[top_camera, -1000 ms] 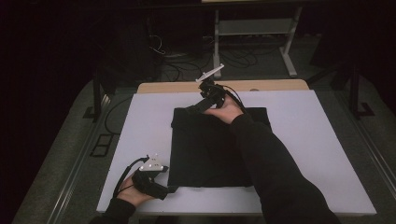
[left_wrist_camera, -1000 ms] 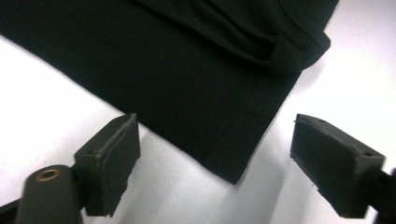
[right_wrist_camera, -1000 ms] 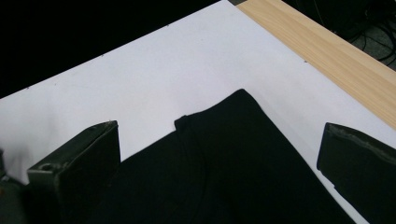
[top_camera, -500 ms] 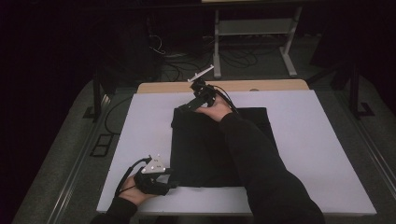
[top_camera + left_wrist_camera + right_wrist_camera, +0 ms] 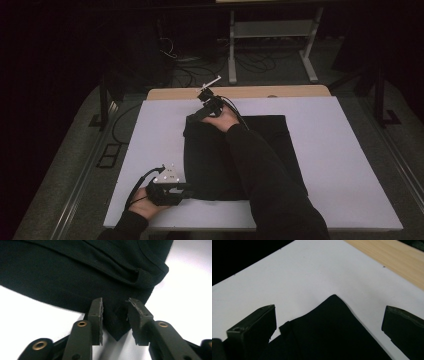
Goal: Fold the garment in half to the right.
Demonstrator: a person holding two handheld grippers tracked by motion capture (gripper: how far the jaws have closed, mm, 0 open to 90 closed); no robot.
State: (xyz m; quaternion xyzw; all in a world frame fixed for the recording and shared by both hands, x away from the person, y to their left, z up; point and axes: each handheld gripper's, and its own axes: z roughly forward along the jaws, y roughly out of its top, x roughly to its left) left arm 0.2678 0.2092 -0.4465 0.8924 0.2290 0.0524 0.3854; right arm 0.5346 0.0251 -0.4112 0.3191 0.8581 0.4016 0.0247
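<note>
A black cloth [image 5: 235, 155] lay folded on the white sheet [image 5: 350, 150] that covered most of the table, roughly in the middle and a little toward the person's side, with a strip of bare wooden tabletop [image 5: 280, 91] showing along the far edge. The left gripper [image 5: 186, 188] rested low at the near left corner of the cloth, held in the left hand [image 5: 150, 202] that came in from the bottom of the high view. In the left gripper view its jaws had just been closing and stood narrow, with a pointed corner of the cloth [image 5: 117, 322] between the pads; a small gap remained on each side of the fabric, so the pads did not yet press on it. Above that corner the cloth showed several stacked folds and a thick hemmed edge toward the right. The right gripper [image 5: 192, 118] was at the far left corner of the cloth, with the right hand [image 5: 222, 120] and a dark sleeve [image 5: 265, 175] stretched across the fabric. In the right gripper view its jaws stood wide apart, one at each lower side of the picture, and the far corner of the cloth [image 5: 332, 325] lay between and just ahead of them on the white sheet, untouched by either pad. A cable trailed from each gripper.
</note>
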